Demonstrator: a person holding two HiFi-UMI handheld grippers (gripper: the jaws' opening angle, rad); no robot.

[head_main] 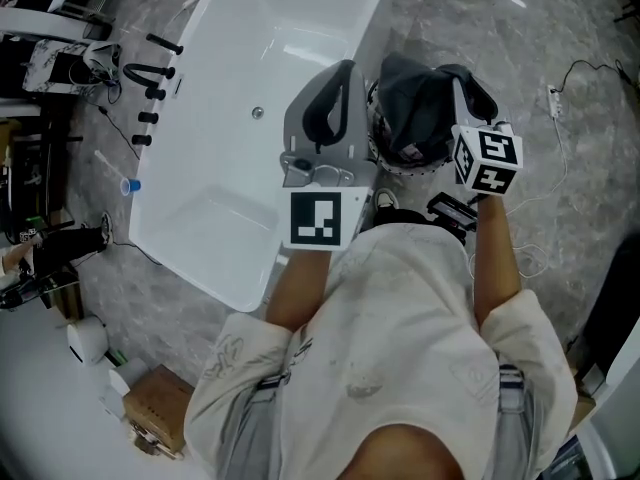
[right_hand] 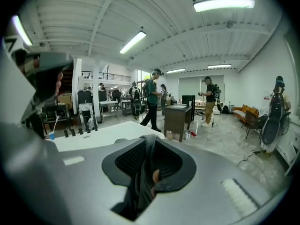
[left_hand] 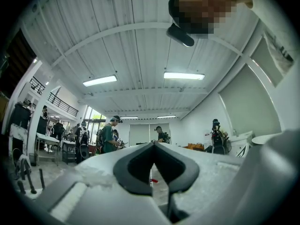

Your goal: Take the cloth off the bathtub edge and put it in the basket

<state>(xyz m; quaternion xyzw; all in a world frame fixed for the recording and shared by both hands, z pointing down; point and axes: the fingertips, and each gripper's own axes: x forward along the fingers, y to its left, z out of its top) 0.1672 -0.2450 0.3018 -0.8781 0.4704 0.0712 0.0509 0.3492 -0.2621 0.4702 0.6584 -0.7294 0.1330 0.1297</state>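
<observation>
The bathtub (head_main: 250, 118) is plain glossy white, running from 12 round to 9 o'clock in the head view. The floor (head_main: 450, 18) around it is grey with a cloudy marble pattern. The cloth (head_main: 420, 108) at 1 o'clock is dark charcoal, with no print I can see. The left gripper (head_main: 337, 98) and right gripper (head_main: 468, 86) are both pale grey with black pads, and their marker cubes (head_main: 315, 220) are chunky black squares on white. There are black tap fittings (head_main: 150, 78) at 10 o'clock and a little blue cup (head_main: 133, 185) at 9. The shirt (head_main: 400, 318) at 6 o'clock is cream.
</observation>
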